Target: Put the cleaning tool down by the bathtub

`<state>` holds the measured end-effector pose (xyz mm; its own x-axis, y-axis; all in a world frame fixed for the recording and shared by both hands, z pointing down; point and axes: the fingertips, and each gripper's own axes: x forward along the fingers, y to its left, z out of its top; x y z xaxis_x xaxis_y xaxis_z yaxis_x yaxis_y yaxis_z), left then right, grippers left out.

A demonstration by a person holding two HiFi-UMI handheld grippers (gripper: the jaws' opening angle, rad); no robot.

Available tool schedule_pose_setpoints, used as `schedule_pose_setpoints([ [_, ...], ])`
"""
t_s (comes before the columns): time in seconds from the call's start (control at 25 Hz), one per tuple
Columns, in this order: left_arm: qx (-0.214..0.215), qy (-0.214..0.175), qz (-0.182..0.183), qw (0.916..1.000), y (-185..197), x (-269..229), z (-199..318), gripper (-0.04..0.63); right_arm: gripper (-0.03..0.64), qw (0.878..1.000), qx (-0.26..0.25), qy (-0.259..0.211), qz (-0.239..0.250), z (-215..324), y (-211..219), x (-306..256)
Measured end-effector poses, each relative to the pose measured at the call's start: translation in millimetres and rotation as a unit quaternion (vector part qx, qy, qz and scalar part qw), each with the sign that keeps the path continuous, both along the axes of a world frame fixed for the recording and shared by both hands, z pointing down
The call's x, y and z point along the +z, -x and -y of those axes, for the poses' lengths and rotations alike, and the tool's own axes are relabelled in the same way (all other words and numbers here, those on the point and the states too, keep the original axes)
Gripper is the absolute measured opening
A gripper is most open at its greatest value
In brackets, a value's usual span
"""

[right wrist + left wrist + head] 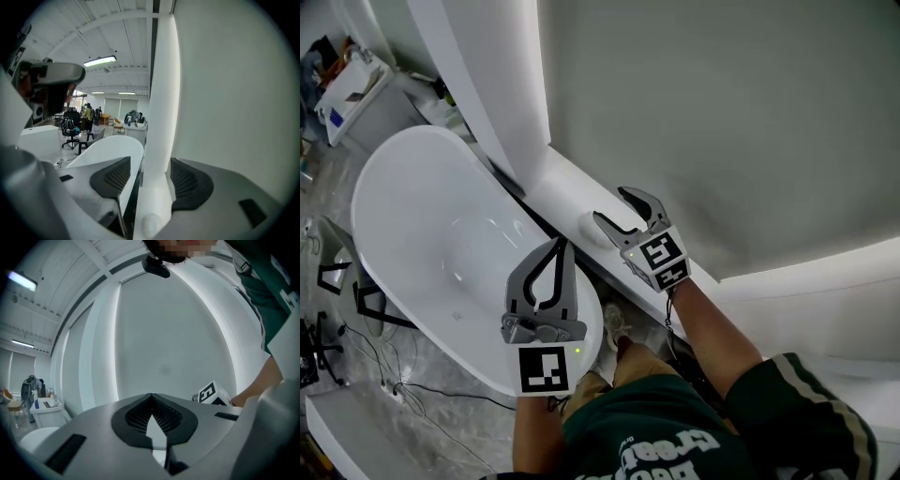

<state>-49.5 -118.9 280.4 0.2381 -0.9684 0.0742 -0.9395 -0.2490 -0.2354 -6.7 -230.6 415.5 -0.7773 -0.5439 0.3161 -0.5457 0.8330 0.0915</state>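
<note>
The white bathtub (pixel 377 157) fills the left of the head view, its rim also showing in the right gripper view (pixel 115 146). A white ledge (pixel 563 185) runs between the tub and the wall. On it lies a small, rounded white object (pixel 597 230), seen blurred and close in the right gripper view (pixel 149 225); what it is I cannot tell. My right gripper (pixel 610 205) hangs open just above the ledge, its jaws either side of it (pixel 150 161). My left gripper (pixel 560 242) is over the tub's near rim, shut and empty, pointing up at the wall (pixel 151 395).
A white pilaster (pixel 473 84) rises from the ledge's far end. A white cart (pixel 353 86) stands beyond the tub. Cables (pixel 366 361) trail over the floor at the left. My shoe (pixel 617 326) is beside the tub. An office chair (pixel 71 126) stands far back.
</note>
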Motion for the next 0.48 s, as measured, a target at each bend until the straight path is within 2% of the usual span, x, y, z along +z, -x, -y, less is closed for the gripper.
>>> schedule_pose_setpoints([
  [0.24,0.027,-0.028,0.004,0.9992,-8.0,-40.4,-29.0,0.008,0.256,0.996,0.022,-0.072,0.053,-57.4,-15.9,-100.0],
  [0.4,0.043,-0.035,-0.015,0.9983,-4.5,-63.0,-39.3,0.008,0.256,0.989,0.032,-0.111,0.087,-84.6,-15.9,-148.3],
  [0.48,0.052,-0.045,0.005,0.9976,-6.4,-75.4,-45.8,0.008,0.256,0.984,0.032,-0.136,0.11,-103.1,-18.0,-178.4],
])
